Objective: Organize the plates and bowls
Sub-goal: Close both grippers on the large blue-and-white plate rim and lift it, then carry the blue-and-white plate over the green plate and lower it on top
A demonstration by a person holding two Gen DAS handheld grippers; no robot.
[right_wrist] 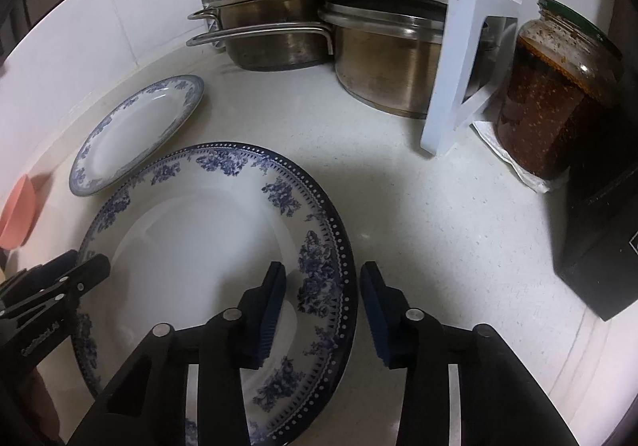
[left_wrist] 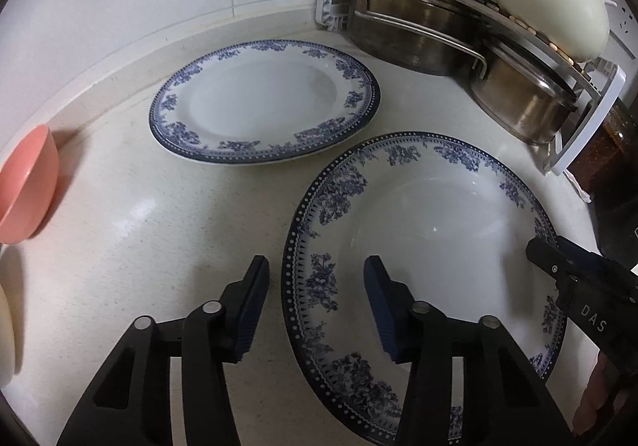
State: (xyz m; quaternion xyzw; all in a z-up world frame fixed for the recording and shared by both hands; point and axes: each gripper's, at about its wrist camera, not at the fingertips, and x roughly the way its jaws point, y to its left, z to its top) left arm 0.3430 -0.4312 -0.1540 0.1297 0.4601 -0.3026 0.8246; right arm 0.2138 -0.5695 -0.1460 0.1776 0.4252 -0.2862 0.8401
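Tongs [right_wrist: 323,310] astride plate [right_wrist: 191,230] rim (pots [right_wrist: 382,67] nr).

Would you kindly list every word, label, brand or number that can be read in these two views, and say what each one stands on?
"DAS": white letters on the black body of the right gripper, seen from the left wrist view; the word may run on out of sight.
White lettering on the body of the left gripper, seen from the right wrist view: too small and blurred to read.
A white mark on the black box: cut off, not readable.
The jar shows no readable label.
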